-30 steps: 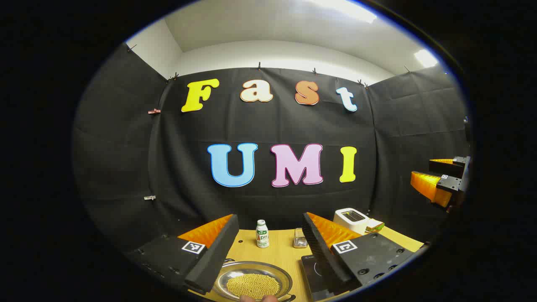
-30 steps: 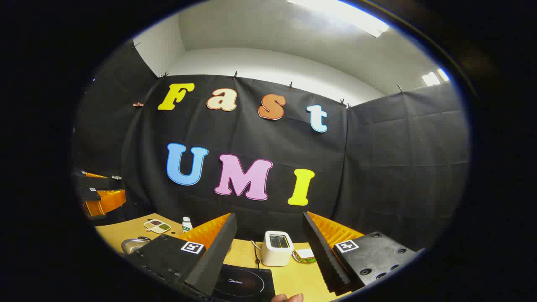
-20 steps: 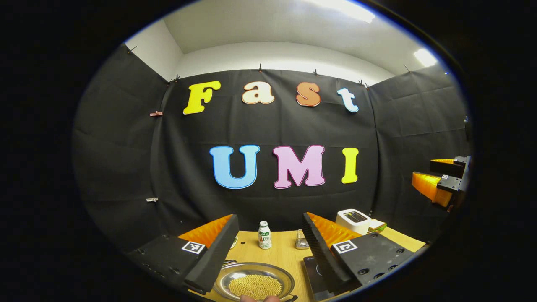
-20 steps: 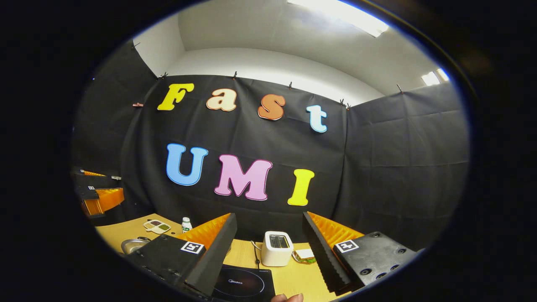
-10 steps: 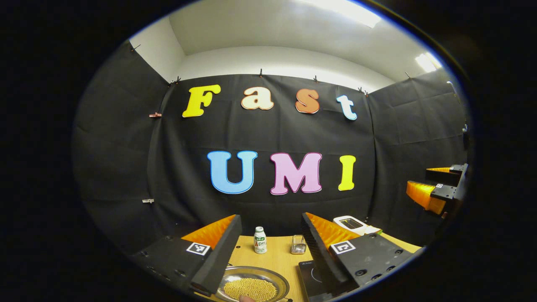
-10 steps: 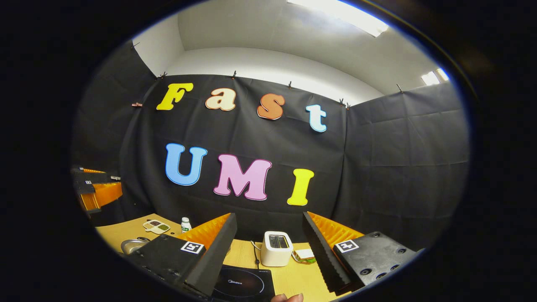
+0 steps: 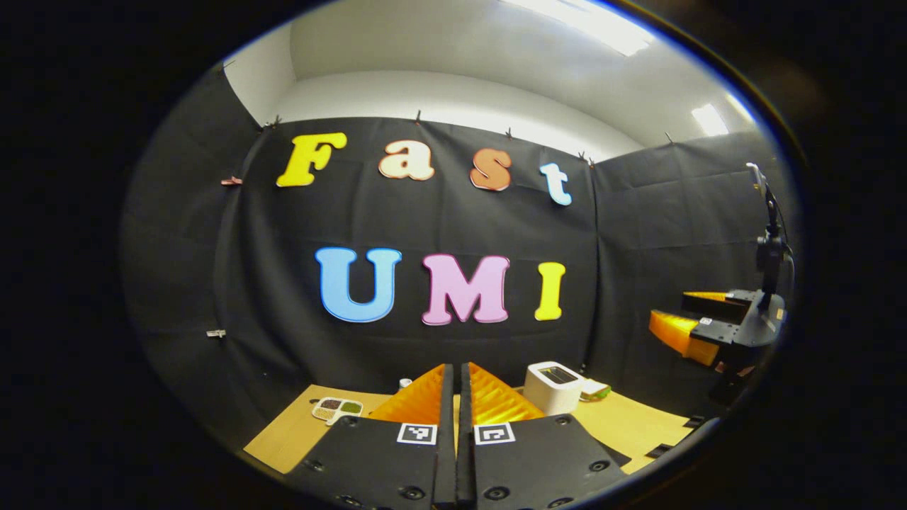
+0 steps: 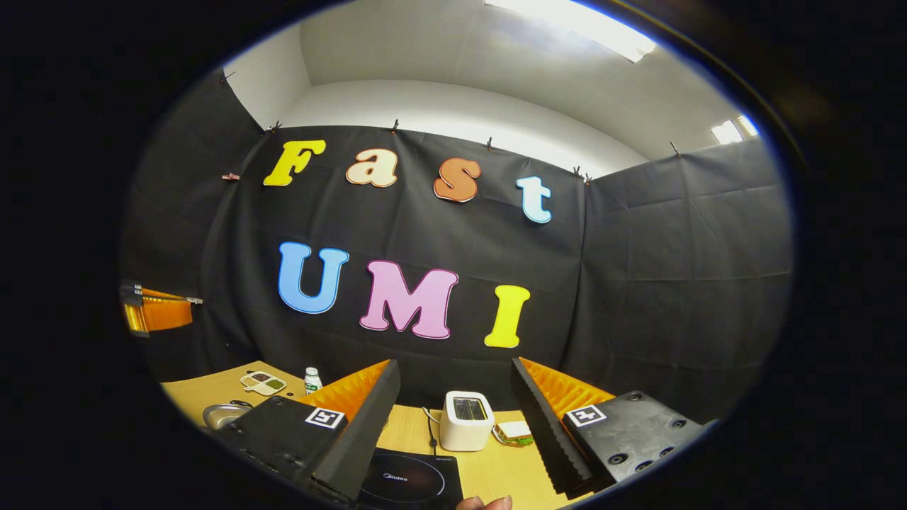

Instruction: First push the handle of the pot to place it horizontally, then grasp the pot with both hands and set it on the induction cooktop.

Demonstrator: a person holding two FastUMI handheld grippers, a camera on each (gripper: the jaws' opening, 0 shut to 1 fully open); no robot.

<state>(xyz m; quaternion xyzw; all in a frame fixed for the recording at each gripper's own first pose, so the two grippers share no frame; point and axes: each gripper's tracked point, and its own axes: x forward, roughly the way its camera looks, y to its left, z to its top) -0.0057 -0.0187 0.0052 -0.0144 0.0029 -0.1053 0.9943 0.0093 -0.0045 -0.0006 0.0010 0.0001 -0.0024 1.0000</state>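
Observation:
In the left gripper view my left gripper (image 7: 458, 368) is shut, its fingers pressed together with nothing between them, and they hide the table straight ahead. The right gripper view shows it at the far left (image 8: 152, 312), held above the table. My right gripper (image 8: 455, 365) stands open and empty over the black induction cooktop (image 8: 411, 487); it also hangs at the right in the left gripper view (image 7: 673, 312). The steel pot (image 8: 221, 414) sits on the wooden table (image 8: 205, 393) left of the cooktop, mostly behind my left finger.
A white toaster (image 8: 464, 421) stands behind the cooktop with a sandwich (image 8: 514, 432) beside it. A small bottle (image 8: 310, 380) and a divided dish (image 8: 263, 382) sit at the back left. A fingertip (image 8: 485, 503) shows at the bottom edge. The toaster (image 7: 556, 386) and dish (image 7: 337, 409) flank my left fingers.
My left gripper has gone from open to shut and turned slightly right; the pot of beans that lay between its fingers is now hidden. The right gripper has stayed still and open.

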